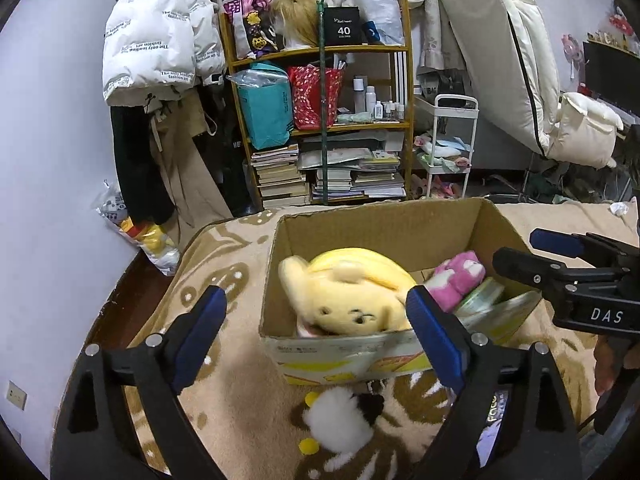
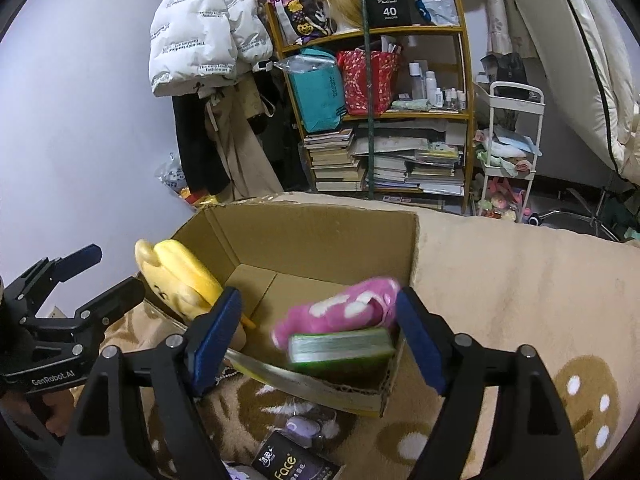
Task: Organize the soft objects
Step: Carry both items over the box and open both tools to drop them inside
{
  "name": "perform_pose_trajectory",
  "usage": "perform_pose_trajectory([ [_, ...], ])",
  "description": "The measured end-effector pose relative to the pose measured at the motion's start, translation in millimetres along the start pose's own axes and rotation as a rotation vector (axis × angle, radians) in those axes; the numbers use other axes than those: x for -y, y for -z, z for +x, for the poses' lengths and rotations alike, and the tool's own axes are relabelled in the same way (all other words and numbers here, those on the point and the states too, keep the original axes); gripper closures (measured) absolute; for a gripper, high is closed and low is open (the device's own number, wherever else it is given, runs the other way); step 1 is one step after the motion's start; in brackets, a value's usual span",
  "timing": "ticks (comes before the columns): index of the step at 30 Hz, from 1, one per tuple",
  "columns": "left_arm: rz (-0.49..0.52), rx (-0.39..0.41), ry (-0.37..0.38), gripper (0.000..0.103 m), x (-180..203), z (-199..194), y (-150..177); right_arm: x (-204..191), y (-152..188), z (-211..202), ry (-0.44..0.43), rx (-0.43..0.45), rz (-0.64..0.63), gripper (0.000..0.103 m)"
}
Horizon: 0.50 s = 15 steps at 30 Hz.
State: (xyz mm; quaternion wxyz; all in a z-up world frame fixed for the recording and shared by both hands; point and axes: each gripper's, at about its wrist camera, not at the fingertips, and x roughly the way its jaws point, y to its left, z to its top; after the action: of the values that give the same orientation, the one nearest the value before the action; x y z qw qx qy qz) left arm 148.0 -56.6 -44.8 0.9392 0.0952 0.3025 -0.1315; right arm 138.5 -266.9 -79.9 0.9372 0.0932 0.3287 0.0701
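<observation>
Both grippers hang spread and empty: ahead of the left gripper (image 1: 316,336), the open brown cardboard box (image 1: 280,264) already holds the yellow plush bear (image 1: 348,292) and pink spotted plush (image 2: 340,310). Below it, the white fluffy toy (image 1: 340,420) waits on the patterned beige blanket (image 1: 224,248); right gripper (image 2: 320,340) overhangs the box.

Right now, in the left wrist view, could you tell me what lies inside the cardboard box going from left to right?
Yellow plush bear → pink and white plush → green packs against the right wall of the cardboard box.
</observation>
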Motion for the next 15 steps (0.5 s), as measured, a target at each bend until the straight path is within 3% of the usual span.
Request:
perform_pose_trajectory([
  [7, -0.036, -0.042, -0.002, 0.013, -1, -14, 1, 0, 0, -17, 0.030, 0.009, 0.022, 0.006],
  [15, -0.072, -0.073, -0.010, 0.013, -4, -47, 8, -4, 9, -40, 0.042, 0.000, 0.021, 0.005],
])
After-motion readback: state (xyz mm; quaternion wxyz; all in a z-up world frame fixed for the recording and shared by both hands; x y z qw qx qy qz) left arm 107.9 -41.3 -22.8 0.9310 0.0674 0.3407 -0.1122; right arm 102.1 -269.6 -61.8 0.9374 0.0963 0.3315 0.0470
